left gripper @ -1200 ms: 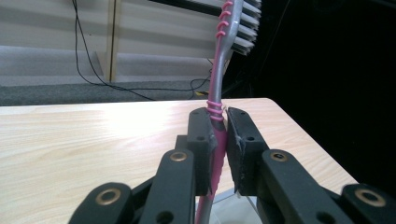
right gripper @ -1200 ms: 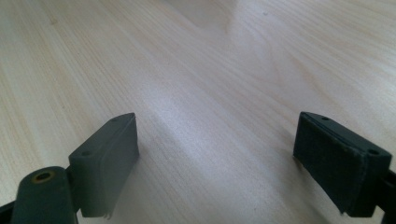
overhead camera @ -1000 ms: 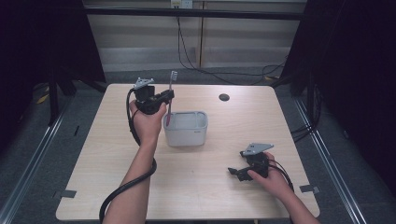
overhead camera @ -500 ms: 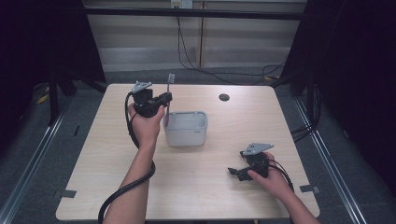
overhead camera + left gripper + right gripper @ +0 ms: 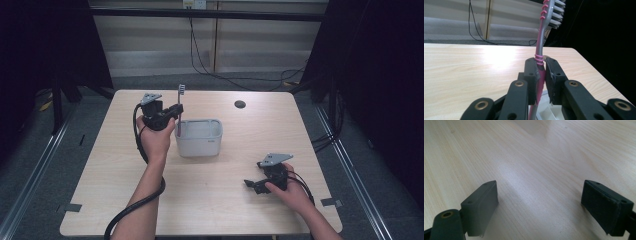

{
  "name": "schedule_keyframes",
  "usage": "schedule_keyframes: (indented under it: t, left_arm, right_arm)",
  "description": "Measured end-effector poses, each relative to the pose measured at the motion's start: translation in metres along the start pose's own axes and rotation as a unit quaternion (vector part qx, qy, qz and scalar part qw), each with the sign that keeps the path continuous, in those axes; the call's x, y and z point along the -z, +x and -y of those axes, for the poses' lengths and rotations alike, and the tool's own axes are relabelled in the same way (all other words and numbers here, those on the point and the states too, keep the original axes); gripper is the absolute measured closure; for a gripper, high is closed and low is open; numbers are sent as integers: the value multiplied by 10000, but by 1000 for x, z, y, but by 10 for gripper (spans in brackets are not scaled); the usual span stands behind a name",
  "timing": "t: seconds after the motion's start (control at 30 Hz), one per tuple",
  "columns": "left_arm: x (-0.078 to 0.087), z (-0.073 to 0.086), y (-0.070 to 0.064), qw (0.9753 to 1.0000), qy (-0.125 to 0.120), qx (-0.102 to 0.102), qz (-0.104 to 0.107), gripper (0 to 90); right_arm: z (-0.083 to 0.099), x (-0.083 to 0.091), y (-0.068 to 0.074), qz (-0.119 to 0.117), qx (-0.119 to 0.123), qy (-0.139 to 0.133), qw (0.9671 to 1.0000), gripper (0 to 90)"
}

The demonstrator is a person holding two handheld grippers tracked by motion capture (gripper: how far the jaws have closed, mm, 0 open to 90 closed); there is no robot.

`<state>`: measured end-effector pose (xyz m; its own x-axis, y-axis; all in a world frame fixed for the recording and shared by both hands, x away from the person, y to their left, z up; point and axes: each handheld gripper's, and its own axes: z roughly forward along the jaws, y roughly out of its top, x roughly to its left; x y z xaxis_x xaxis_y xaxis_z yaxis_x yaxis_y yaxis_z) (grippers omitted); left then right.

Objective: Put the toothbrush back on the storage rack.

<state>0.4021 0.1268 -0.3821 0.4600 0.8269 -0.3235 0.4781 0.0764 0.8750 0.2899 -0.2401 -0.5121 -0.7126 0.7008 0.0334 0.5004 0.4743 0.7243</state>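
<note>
We judge the slim pink-and-grey plastic toothbrush [image 5: 539, 60], clamped mid-handle between our left gripper [image 5: 541, 75] jaws, light, stiff, slippery; our right gripper [image 5: 540, 207] jaws gape empty.

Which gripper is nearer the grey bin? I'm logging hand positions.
Left. The left gripper holds a toothbrush at the grey bin's left rim; the right gripper rests open, well off toward the table's near right.
</note>
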Motion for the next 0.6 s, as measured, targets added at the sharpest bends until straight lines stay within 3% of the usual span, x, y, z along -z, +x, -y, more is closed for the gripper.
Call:
schedule_keyframes:
  t: [0.6]
  left_arm:
    - [3, 12, 1, 9998, 162, -73, -63, 798]
  right_arm:
    - [0, 0, 0, 2, 4, -1, 10000, 134]
